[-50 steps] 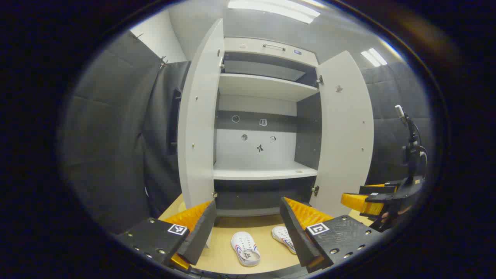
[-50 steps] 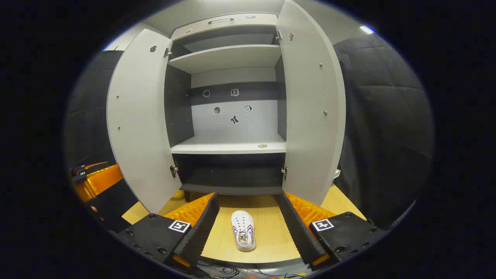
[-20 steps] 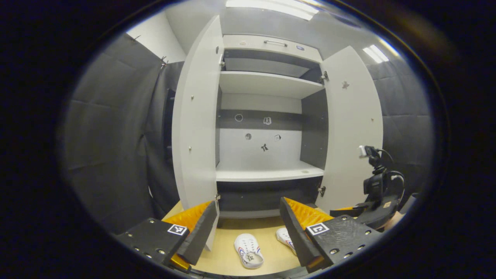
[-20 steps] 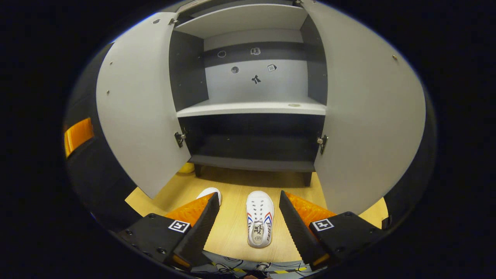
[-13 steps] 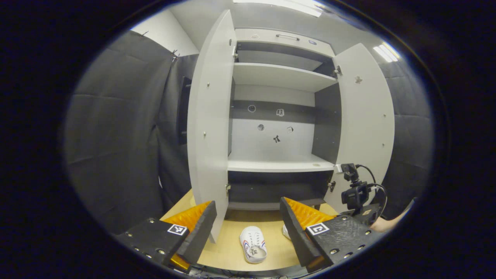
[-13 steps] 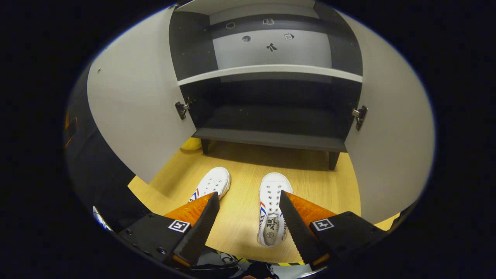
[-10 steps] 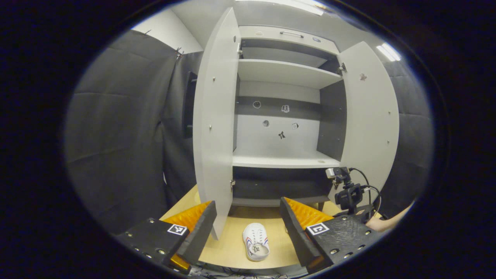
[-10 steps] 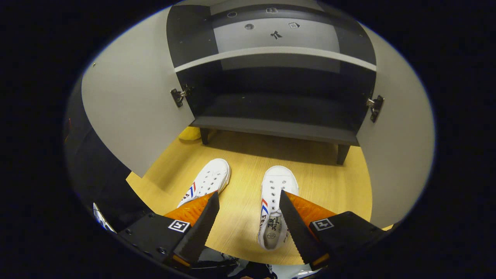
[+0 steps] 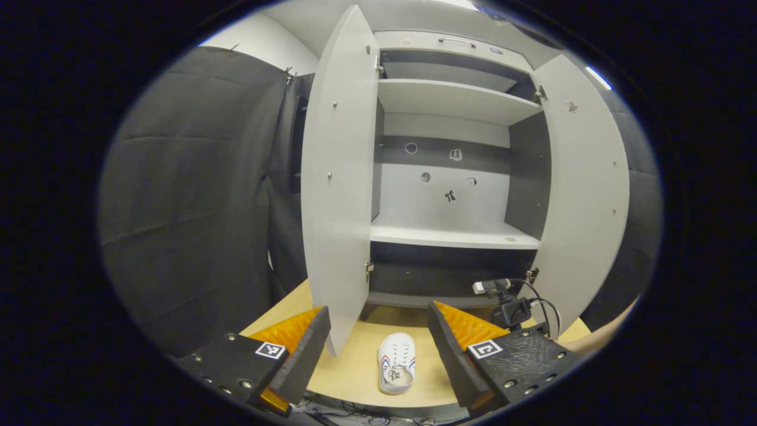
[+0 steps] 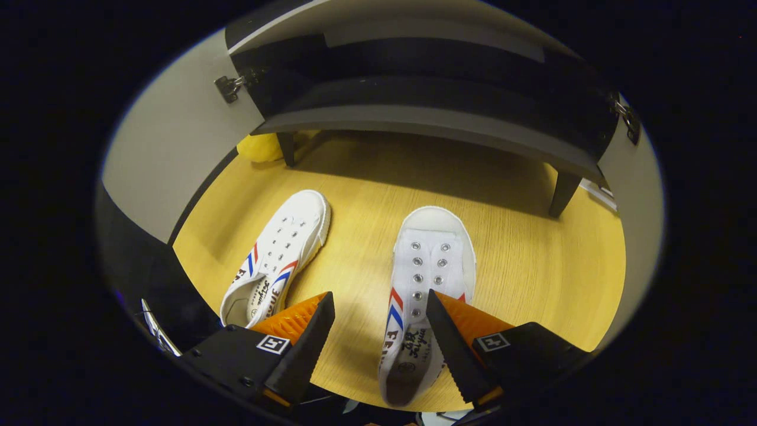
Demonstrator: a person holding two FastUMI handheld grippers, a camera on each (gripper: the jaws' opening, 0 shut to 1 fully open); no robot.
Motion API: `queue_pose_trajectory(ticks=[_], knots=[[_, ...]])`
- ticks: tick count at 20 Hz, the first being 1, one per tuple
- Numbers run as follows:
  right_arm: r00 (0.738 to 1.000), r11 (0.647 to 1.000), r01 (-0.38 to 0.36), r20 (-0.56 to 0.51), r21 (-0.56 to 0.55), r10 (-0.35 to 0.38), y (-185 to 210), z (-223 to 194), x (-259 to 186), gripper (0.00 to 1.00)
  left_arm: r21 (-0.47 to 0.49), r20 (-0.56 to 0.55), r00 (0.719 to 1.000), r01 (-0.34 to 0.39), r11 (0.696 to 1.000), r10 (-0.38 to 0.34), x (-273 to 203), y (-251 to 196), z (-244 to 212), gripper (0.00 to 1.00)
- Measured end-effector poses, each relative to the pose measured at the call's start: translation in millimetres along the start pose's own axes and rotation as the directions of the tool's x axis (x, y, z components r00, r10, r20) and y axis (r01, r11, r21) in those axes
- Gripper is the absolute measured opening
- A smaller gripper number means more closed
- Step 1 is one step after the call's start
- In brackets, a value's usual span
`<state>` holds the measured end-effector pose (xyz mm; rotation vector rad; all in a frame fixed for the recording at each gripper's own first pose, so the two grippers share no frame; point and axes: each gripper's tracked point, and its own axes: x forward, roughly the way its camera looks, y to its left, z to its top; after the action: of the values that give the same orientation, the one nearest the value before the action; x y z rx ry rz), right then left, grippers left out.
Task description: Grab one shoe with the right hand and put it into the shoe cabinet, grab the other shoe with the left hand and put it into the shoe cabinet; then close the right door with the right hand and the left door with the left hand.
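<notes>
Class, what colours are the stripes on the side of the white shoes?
Red and blue stripes on each white shoe, clearest in the right gripper view.

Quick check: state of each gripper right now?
Left gripper: open, holding nothing.
Right gripper: open, empty, low over the right shoe.

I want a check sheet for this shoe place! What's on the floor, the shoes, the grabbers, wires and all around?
Surface: light wooden floor, bare around the shoes.
Job's things: two white canvas shoes with red and blue stripes, right shoe and left shoe, both on the floor; grey shoe cabinet with both doors open, shelves holding no shoes.
Clutter: yellow object by a cabinet leg.
Grippers: right gripper open, low over the right shoe; left gripper open, holding nothing.
Cables: black cable on the right gripper's camera.
Surroundings: dark padded booth walls.
</notes>
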<state>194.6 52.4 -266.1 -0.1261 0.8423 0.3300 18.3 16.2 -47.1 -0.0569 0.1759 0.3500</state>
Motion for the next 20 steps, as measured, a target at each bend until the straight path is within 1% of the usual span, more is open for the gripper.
queue_pose_trajectory(ticks=[1,2,3,4,5,6,7,8,9,10,12,13,14,16,17,18,20], knots=[[1.000,1.000,-0.012,-0.005,0.004,0.012,1.3,-2.1,4.1,0.99,-0.002,-0.002,1.000,-0.013,1.000,0.013,1.7,-2.1,-0.6,0.96],[1.000,1.000,-0.017,-0.015,-0.005,0.017,1.6,-3.0,8.5,0.98,-0.005,-0.006,1.000,-0.025,1.000,0.025,2.8,-4.7,-2.7,0.94],[0.999,0.999,-0.026,-0.032,-0.031,0.025,3.0,-8.1,12.8,0.87,-0.015,-0.017,0.999,-0.037,0.999,0.036,5.1,-6.2,-5.3,0.94],[0.998,0.997,-0.029,-0.057,-0.069,0.025,3.6,-12.6,18.4,0.87,-0.033,-0.027,0.999,-0.045,0.998,0.044,7.9,-8.6,-8.7,0.95],[0.998,0.993,0.017,-0.062,-0.113,-0.024,-3.9,-12.8,19.1,0.84,-0.051,-0.033,0.998,-0.053,0.997,0.051,10.8,-11.0,-9.5,0.94],[0.996,0.989,0.046,-0.070,-0.141,-0.057,-7.7,-12.6,22.9,0.83,-0.061,-0.037,0.997,-0.064,0.996,0.062,12.7,-12.4,-11.8,0.95],[0.993,0.983,0.084,-0.067,-0.164,-0.096,-12.5,-12.5,21.6,0.64,-0.063,-0.040,0.996,-0.078,0.995,0.075,15.0,-12.7,-11.7,0.95],[0.991,0.979,0.117,-0.052,-0.168,-0.127,-18.1,-11.0,22.1,0.51,-0.059,-0.041,0.995,-0.088,0.994,0.086,15.5,-13.5,-12.7,0.95],[0.991,0.982,0.121,-0.041,-0.143,-0.128,-17.6,-10.3,20.6,0.39,-0.057,-0.042,0.995,-0.090,0.994,0.088,14.0,-15.6,-13.9,0.95],[0.992,0.984,0.117,-0.036,-0.131,-0.122,-17.4,-10.1,21.8,0.31,-0.057,-0.044,0.996,-0.081,0.995,0.078,13.4,-19.2,-15.4,0.95],[0.994,0.987,0.098,-0.035,-0.124,-0.104,-19.2,-7.4,19.3,0.31,-0.056,-0.056,0.997,-0.049,0.997,0.045,12.7,-28.2,-20.0,0.94],[0.995,0.989,0.091,-0.039,-0.117,-0.096,-19.0,-8.7,18.8,0.14,-0.053,-0.064,0.998,-0.030,0.998,0.027,13.1,-31.2,-23.1,0.94],[0.996,0.992,0.074,-0.046,-0.100,-0.079,-19.2,-9.2,14.7,0.14,-0.045,-0.068,0.998,-0.013,0.999,0.010,14.1,-33.4,-24.4,0.95],[0.997,0.997,0.054,-0.056,-0.047,-0.057,-19.7,-8.6,20.2,0.04,-0.031,-0.068,0.998,0.017,0.999,-0.019,16.9,-33.6,-24.9,0.94],[0.997,0.999,0.043,-0.066,-0.033,-0.045,-18.5,-8.6,15.2,0.02,-0.027,-0.070,0.997,0.033,0.999,-0.035,18.8,-33.3,-25.1,0.94],[0.996,0.999,0.036,-0.077,-0.029,-0.038,-19.2,-9.6,19.1,0.02,-0.028,-0.072,0.996,0.053,0.998,-0.055,21.5,-33.4,-24.1,0.95],[0.996,0.998,0.056,-0.072,-0.007,-0.057,-21.0,-9.0,14.1,0.02,-0.029,-0.100,0.988,0.116,0.993,-0.118,25.8,-37.7,-28.4,0.95]])
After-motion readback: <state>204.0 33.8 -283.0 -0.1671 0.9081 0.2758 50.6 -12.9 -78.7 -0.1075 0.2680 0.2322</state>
